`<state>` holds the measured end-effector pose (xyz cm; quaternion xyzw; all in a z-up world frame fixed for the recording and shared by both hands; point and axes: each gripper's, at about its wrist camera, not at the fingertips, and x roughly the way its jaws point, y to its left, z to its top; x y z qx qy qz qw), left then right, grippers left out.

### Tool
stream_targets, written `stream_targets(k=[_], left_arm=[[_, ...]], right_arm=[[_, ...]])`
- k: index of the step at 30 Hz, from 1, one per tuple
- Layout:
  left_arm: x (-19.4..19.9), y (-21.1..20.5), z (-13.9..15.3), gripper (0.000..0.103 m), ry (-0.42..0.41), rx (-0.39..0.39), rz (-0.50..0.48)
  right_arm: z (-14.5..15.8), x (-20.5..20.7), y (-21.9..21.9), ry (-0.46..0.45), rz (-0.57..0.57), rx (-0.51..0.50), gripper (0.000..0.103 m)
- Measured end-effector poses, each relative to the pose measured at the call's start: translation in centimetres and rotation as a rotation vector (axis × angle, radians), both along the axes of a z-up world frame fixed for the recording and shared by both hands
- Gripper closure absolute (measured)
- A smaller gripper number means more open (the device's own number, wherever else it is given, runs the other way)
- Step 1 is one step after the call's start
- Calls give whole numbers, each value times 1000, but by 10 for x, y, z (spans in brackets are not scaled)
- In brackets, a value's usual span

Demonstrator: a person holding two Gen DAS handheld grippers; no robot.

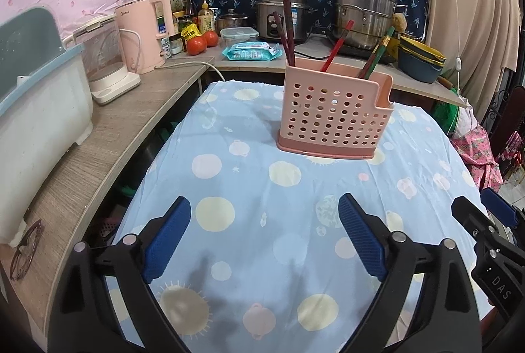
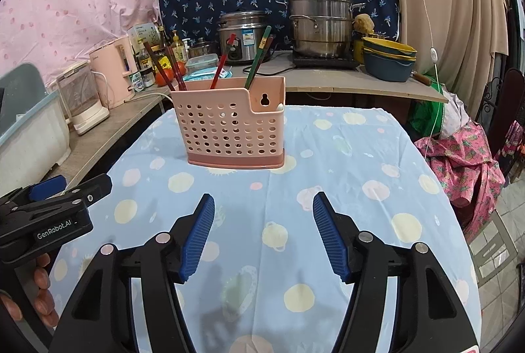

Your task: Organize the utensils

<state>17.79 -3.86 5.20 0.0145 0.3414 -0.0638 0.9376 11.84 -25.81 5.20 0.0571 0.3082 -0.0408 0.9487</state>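
Hovering over table (image 2: pixel 377 156), L gripper (image 1: pixel 264 235) & R gripper (image 2: pixel 263 233) spread, empty; holder (image 2: pixel 231 133) near far edge.

Both cameras sat low over the cloth-covered counter (image 1: pixel 262 189), each looking forward between its own open jaws toward the back wall. The left wrist view stood left of the right one, seeing the pink utensil holder (image 1: pixel 334 116) right of centre; the right wrist view held the holder (image 2: pixel 233 130) left of centre. Both shared the holder, the rice cooker (image 1: pixel 282 13) and the steamer pot (image 2: pixel 320 20). Each caught the other gripper at its edge.
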Motion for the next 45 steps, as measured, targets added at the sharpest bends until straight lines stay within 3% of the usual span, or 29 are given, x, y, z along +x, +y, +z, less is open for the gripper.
stream_targets(k=[13, 15, 16, 22, 45], left_arm=[[3, 4, -9, 10, 28, 3, 16], [3, 5, -10, 10, 31, 3, 19], [4, 5, -10, 10, 32, 3, 21], [4, 6, -11, 9, 35, 10, 27], [5, 6, -16, 8, 41, 50, 67]], right_arm=[[-5, 1, 2, 10, -12, -10, 34], [-5, 0, 2, 7, -16, -8, 28], [-5, 0, 1, 7, -16, -3, 17], [-5, 2, -2, 10, -21, 12, 7], [-12, 0, -3, 18, -41, -30, 7]])
